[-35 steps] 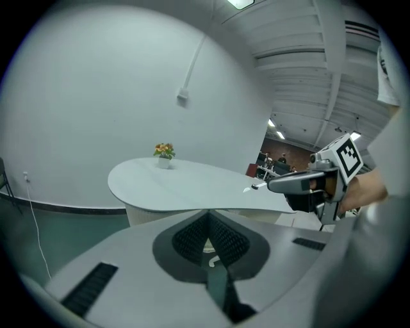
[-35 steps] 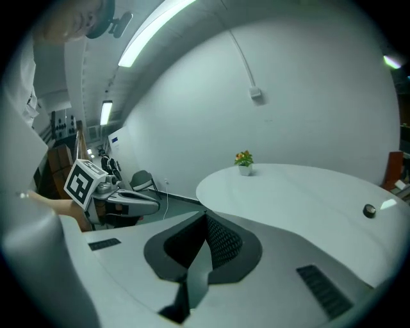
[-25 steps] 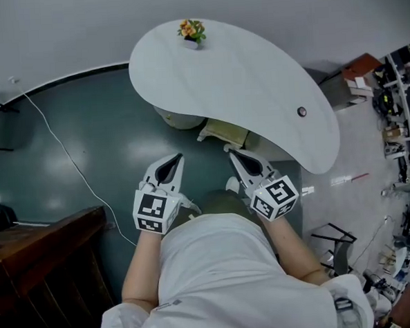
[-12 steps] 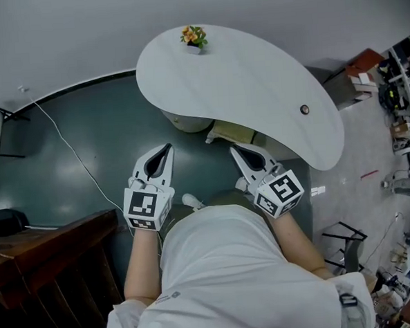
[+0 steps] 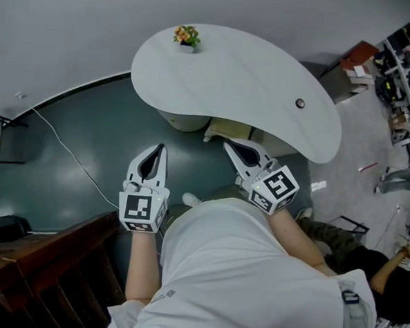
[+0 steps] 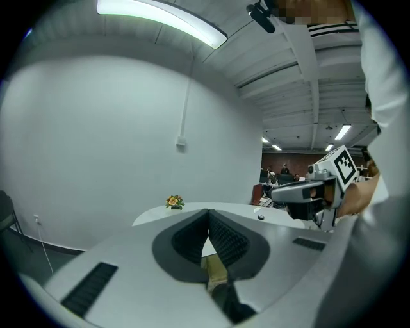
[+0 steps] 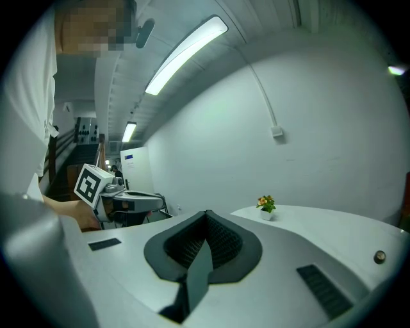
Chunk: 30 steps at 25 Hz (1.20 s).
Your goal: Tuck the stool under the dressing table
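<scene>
Left gripper (image 5: 160, 149) hovers above the dark green floor (image 5: 85, 132), jaws pressed together on nothing. Ahead, the white dressing-table bench (image 5: 255, 80) carries a small flower pot (image 5: 185, 36). The stool (image 5: 227, 129) sits beneath its near edge, yellowish seat peeking out. Right gripper (image 5: 227, 145): jaws closed too, empty.

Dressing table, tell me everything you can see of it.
The dressing table has a smooth, white, kidney-shaped top, level, over a dark green floor. A small potted flower stands at its far end; a small dark round thing sits near its right end. Under its near edge show a pale rounded base and a yellowish stool, mostly hidden.
</scene>
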Motion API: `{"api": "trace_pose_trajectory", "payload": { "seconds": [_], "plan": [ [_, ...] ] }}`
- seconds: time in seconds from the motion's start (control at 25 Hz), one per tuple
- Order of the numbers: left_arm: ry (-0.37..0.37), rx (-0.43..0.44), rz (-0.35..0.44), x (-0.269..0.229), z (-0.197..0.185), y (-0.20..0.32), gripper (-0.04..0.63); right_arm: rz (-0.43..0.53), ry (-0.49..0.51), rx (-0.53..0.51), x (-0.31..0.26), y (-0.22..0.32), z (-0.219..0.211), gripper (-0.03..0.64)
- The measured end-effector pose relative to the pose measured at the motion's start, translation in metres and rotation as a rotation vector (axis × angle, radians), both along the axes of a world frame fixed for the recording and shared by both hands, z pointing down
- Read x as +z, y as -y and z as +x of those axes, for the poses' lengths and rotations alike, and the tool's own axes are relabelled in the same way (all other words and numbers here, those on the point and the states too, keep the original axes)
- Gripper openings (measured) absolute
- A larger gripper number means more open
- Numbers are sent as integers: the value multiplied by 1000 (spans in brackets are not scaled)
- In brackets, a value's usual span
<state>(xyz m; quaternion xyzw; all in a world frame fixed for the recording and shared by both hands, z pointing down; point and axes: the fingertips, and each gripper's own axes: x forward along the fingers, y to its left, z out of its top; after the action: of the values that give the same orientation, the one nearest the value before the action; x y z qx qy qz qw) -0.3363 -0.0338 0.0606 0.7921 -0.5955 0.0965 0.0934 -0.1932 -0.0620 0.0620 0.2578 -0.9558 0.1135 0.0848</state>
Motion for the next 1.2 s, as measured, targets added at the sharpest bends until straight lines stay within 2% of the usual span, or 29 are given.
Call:
{"api": "trace_pose_trajectory", "payload": {
  "seconds": [0.4,1.2],
  "plan": [
    [-1,-18,-26,8,-12,-8,3,-11,9,2,4,-8,-11,9],
    [-20,5,-56,23,8,-7,3,-42,-13,40,14,-12,11,9]
  ]
}}
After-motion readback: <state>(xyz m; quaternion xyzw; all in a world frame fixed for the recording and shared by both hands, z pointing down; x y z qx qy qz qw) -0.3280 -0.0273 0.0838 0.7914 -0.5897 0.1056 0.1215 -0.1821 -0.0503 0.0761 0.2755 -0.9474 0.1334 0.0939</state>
